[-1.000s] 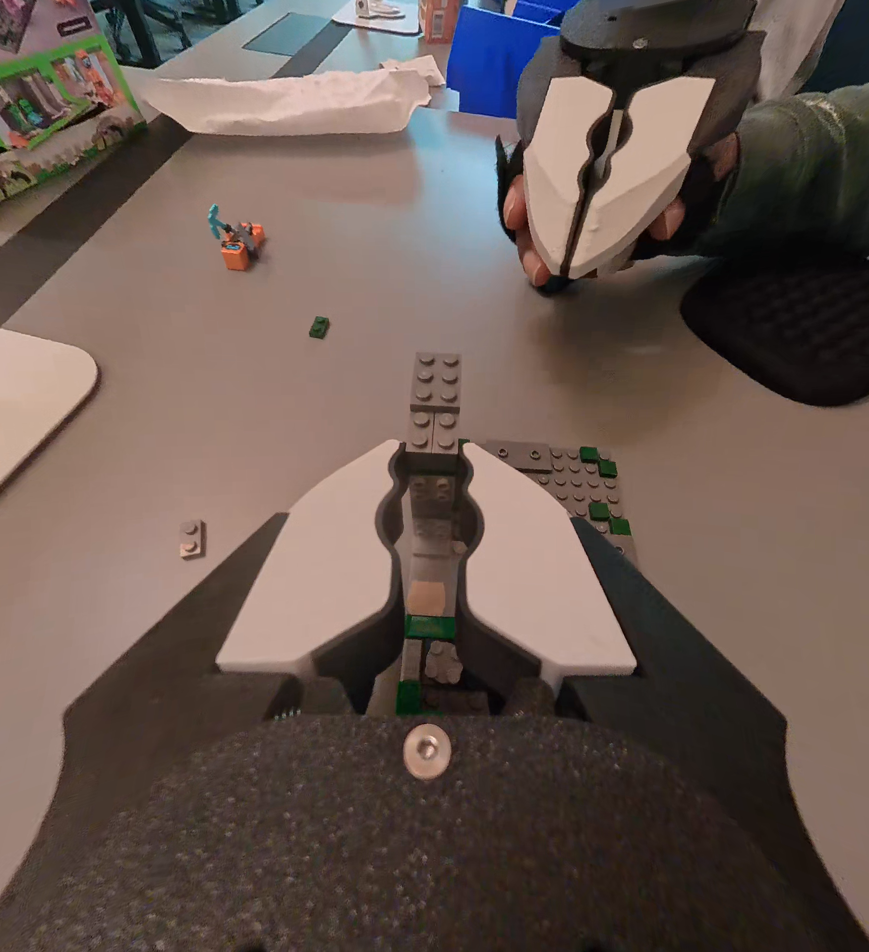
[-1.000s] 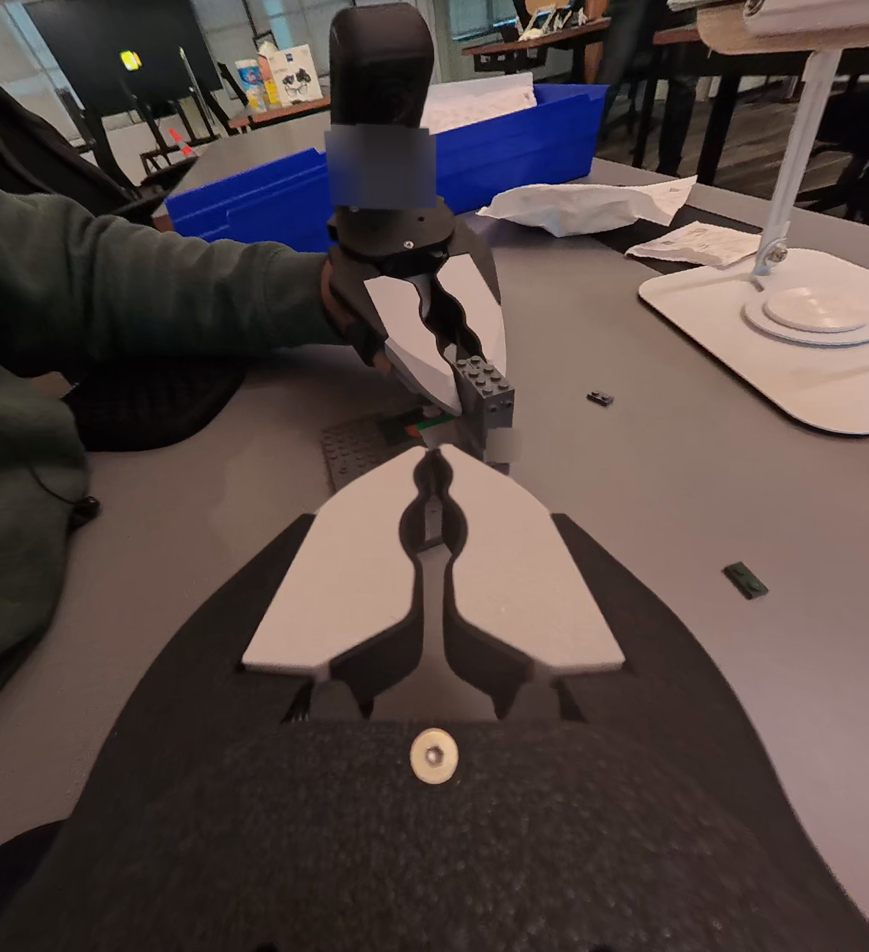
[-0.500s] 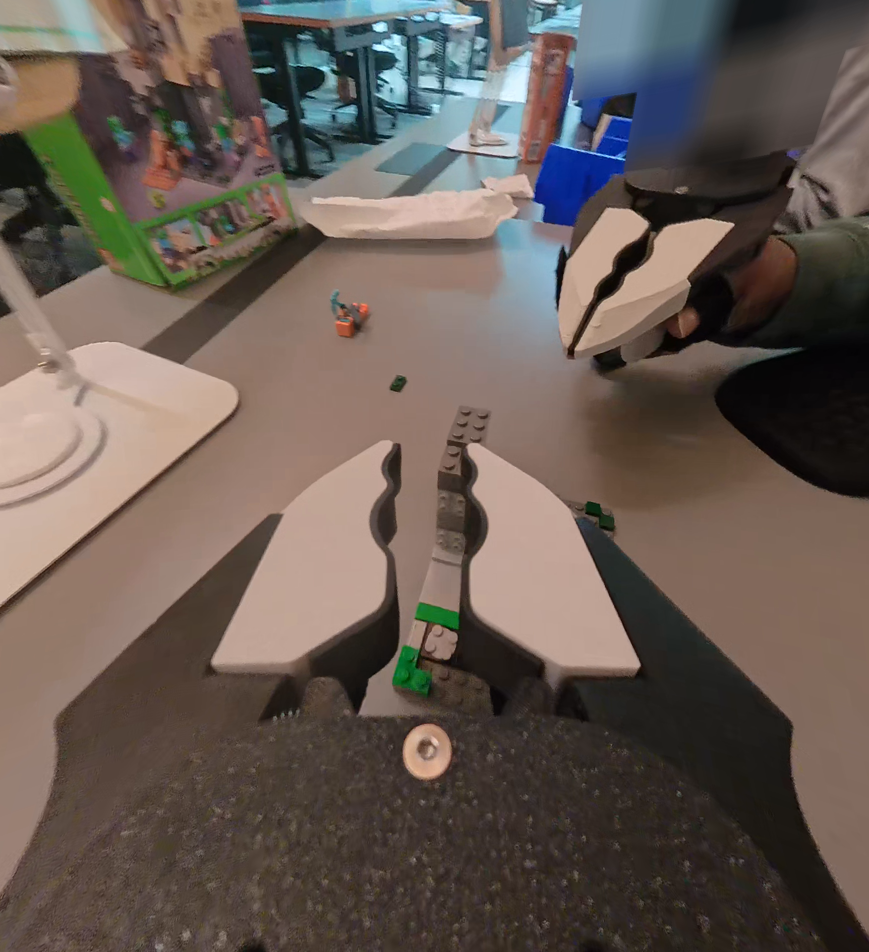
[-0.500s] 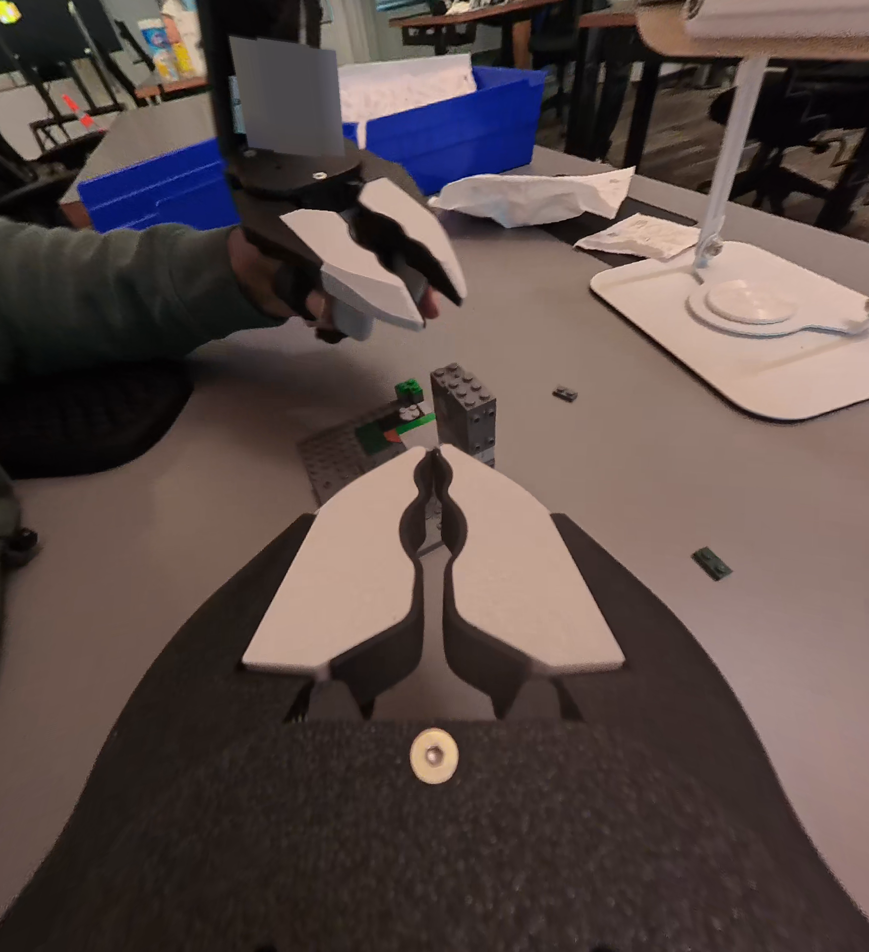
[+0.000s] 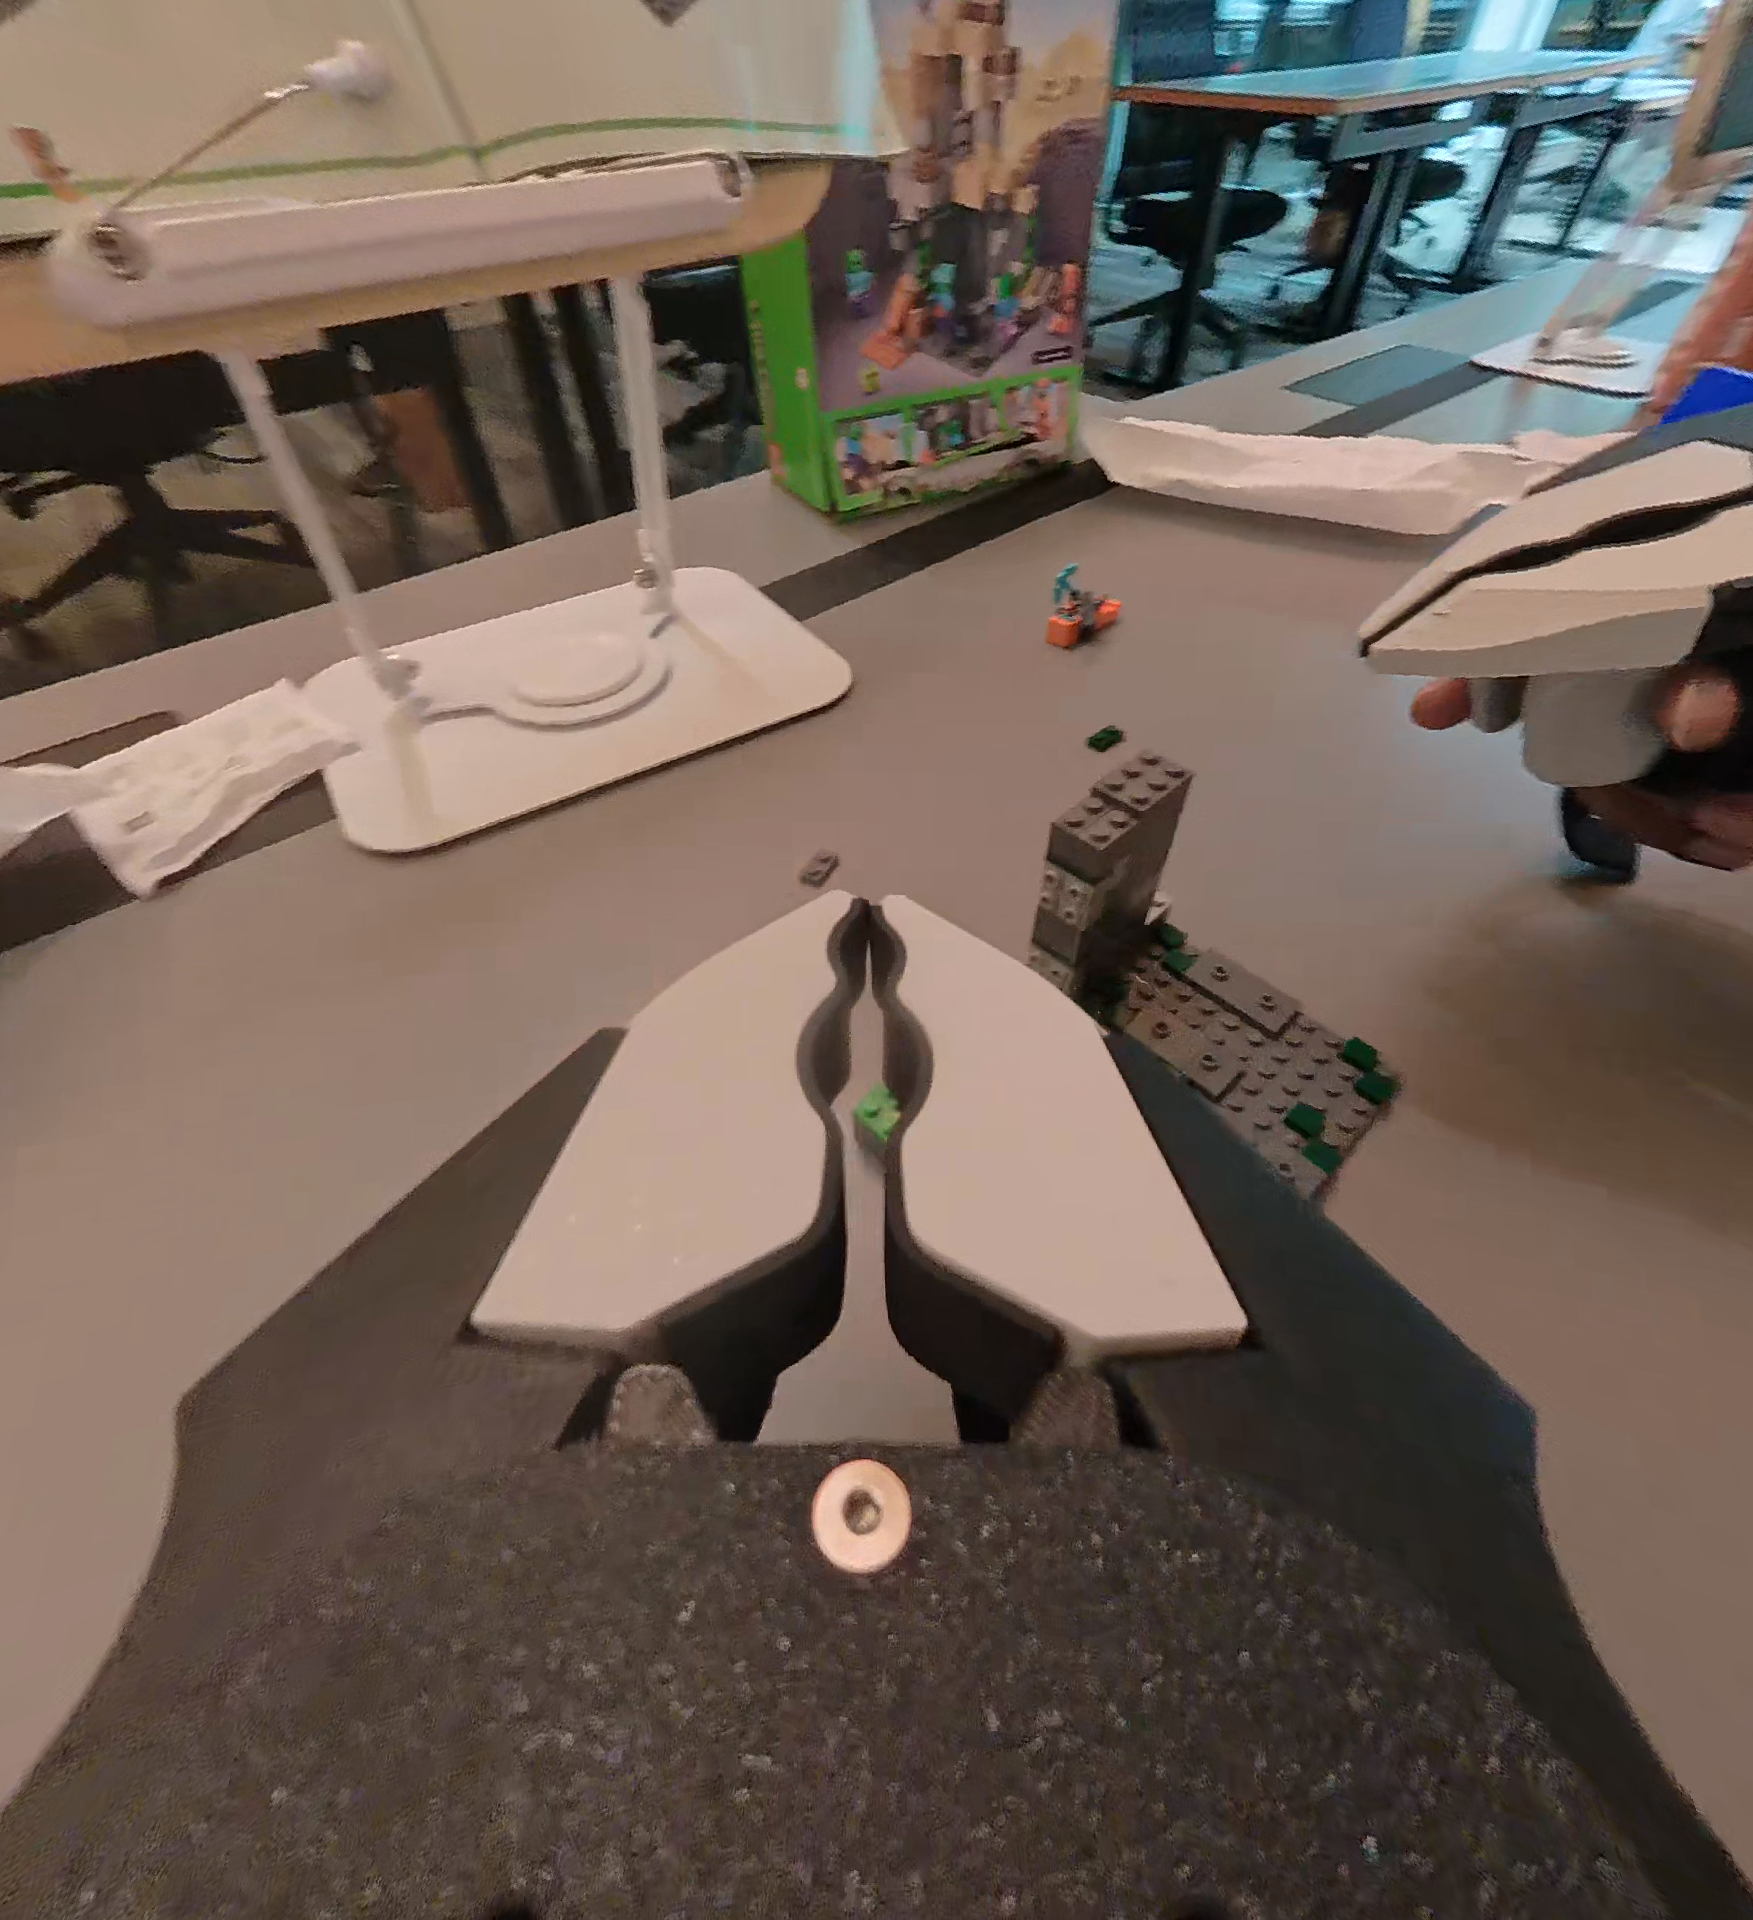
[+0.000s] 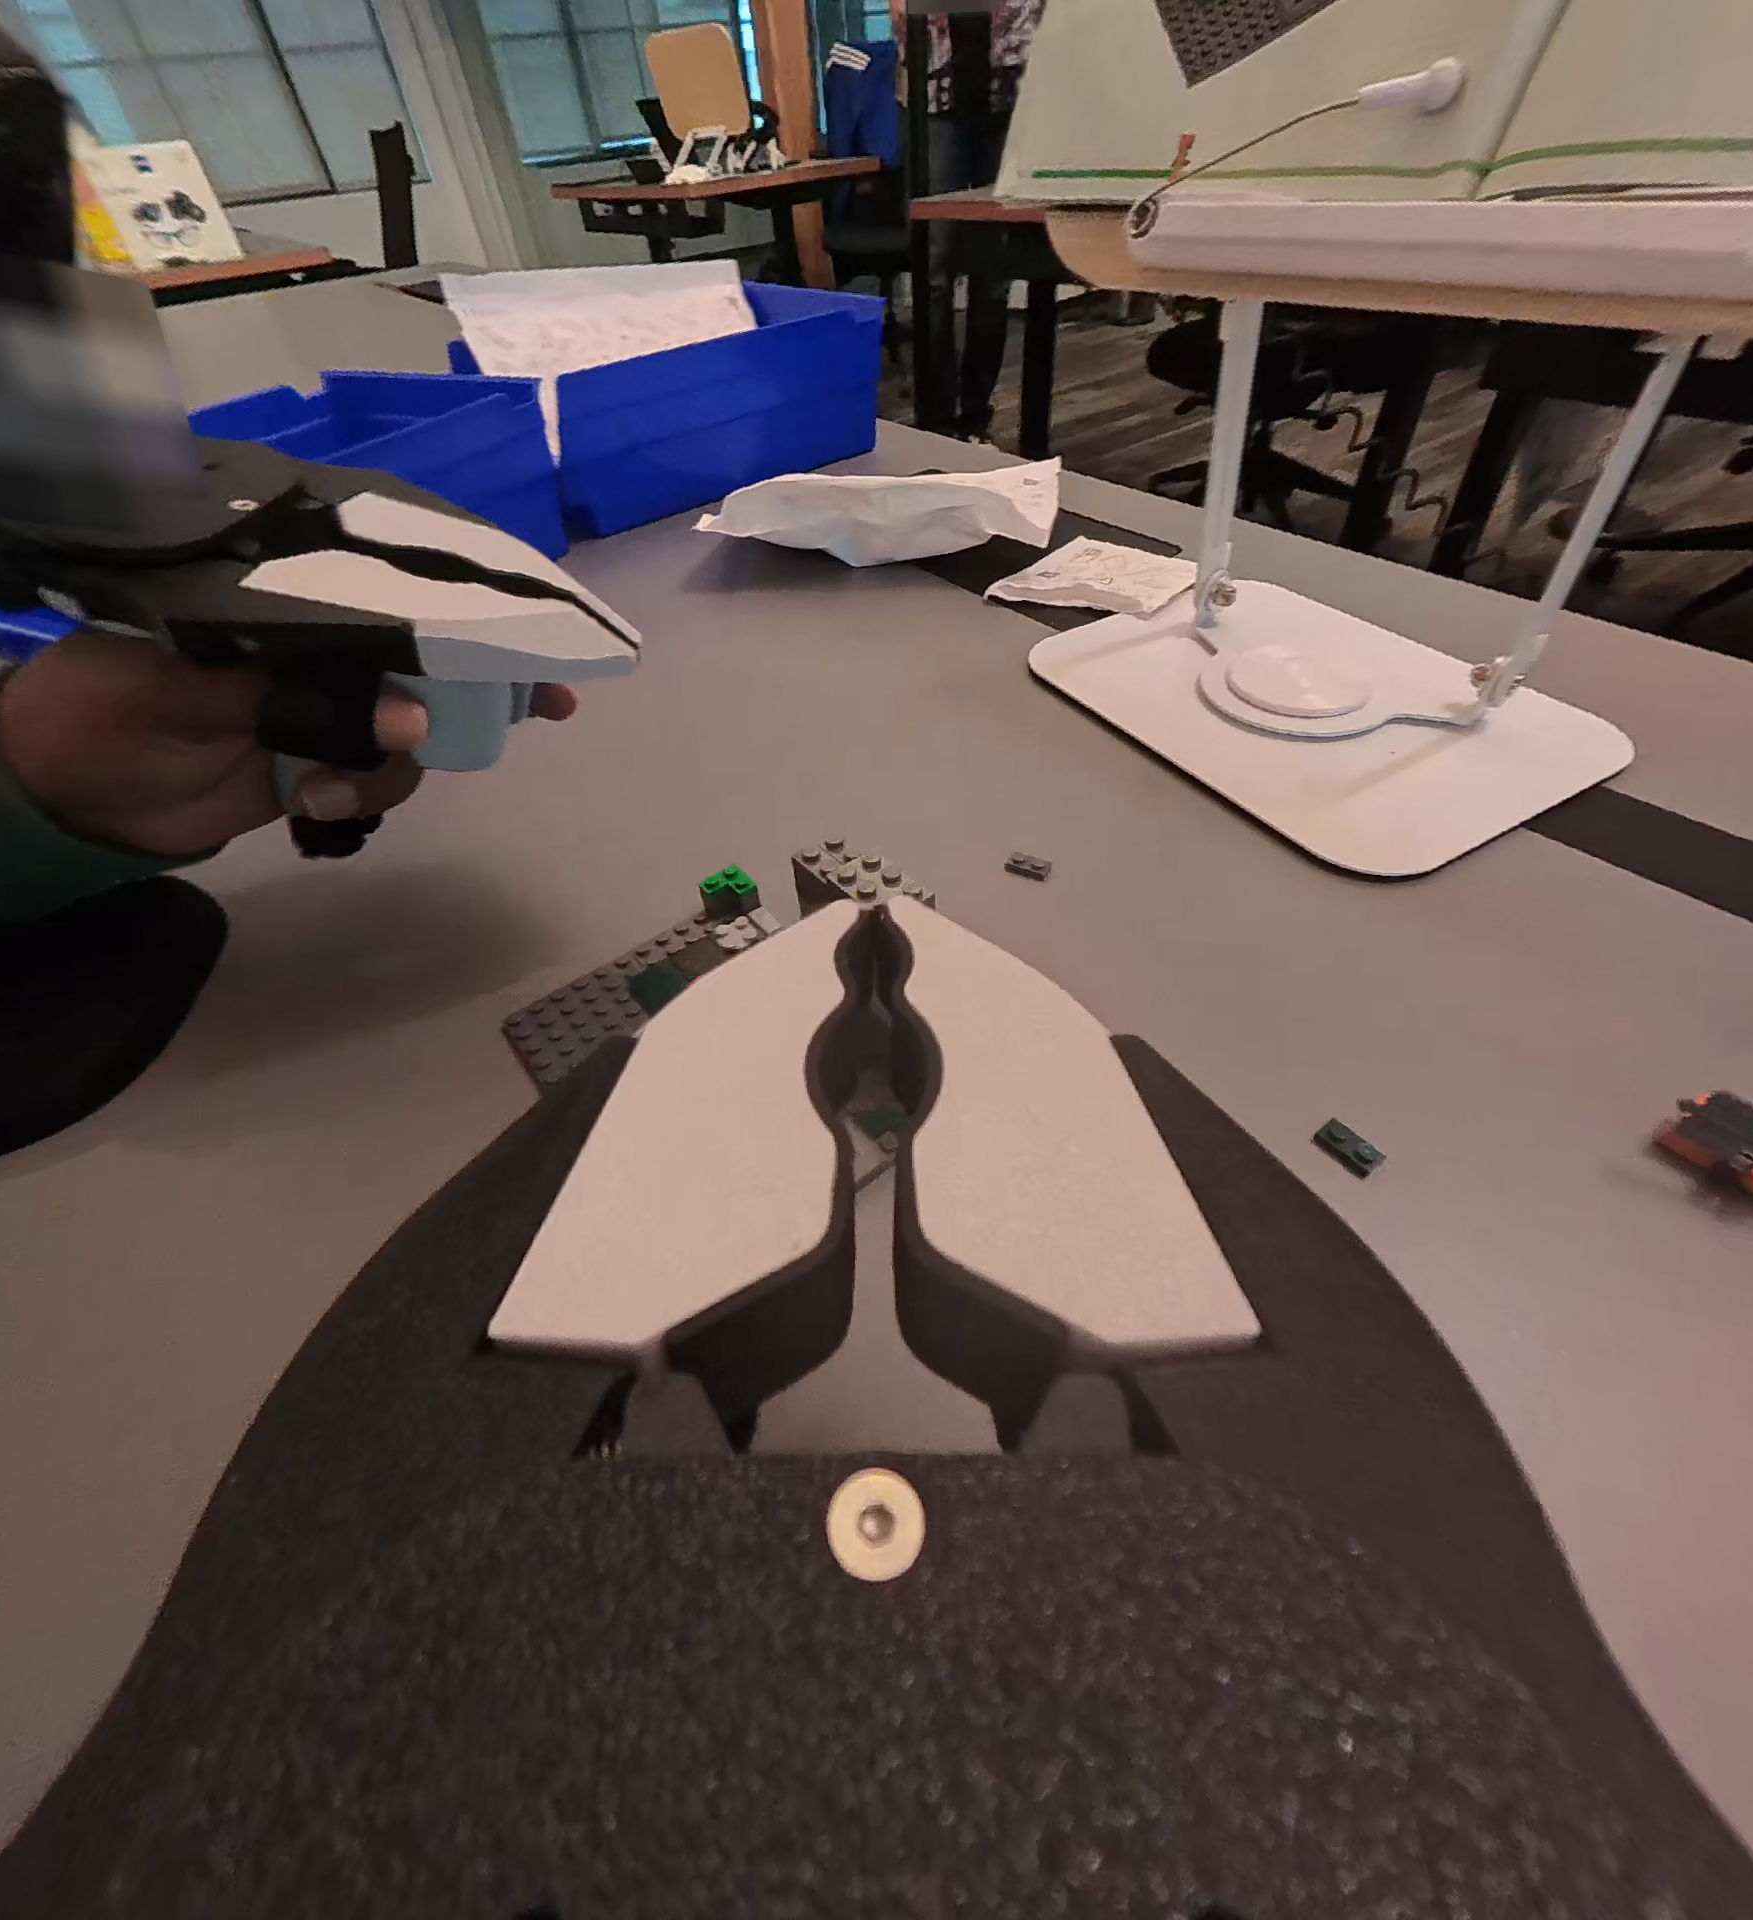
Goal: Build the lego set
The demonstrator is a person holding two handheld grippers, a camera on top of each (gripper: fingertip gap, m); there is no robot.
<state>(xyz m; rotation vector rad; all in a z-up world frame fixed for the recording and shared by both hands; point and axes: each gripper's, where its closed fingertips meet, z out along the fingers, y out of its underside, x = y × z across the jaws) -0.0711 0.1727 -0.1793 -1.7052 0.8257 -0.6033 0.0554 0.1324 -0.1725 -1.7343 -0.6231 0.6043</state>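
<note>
The grey Lego tower (image 5: pixel 1111 862) stands upright on the dark grey baseplate (image 5: pixel 1256 1049), which carries small dark green tiles. In the right wrist view the tower (image 6: pixel 856 873) and the baseplate (image 6: pixel 581 1013) lie just past my fingers, with a bright green brick (image 6: pixel 730 888) on the build. My left gripper (image 5: pixel 867 906) is shut, raised left of the tower. A green brick (image 5: pixel 877 1117) shows through its finger gap; I cannot tell if it is gripped. My right gripper (image 6: pixel 867 912) is shut and empty above the build. It also shows in the left wrist view (image 5: pixel 1371 644).
A white lamp stand (image 5: pixel 581 707) sits at the left, with the Lego box (image 5: pixel 934 312) behind it. An orange figure (image 5: pixel 1080 613), a dark green plate (image 5: pixel 1106 738) and a small grey plate (image 5: pixel 820 865) lie loose. Blue bins (image 6: pixel 643 416), a white bag (image 6: pixel 882 514) and a black pad (image 6: pixel 41 1018) are nearby. Left tips to right tips: about 15 cm. My left tips are roughly 9 cm from the bright green brick (image 6: pixel 730 888).
My left gripper has let go of the grey tower, shut, and lifted away to the left. The right gripper has swung over the build. The tower stands free.
</note>
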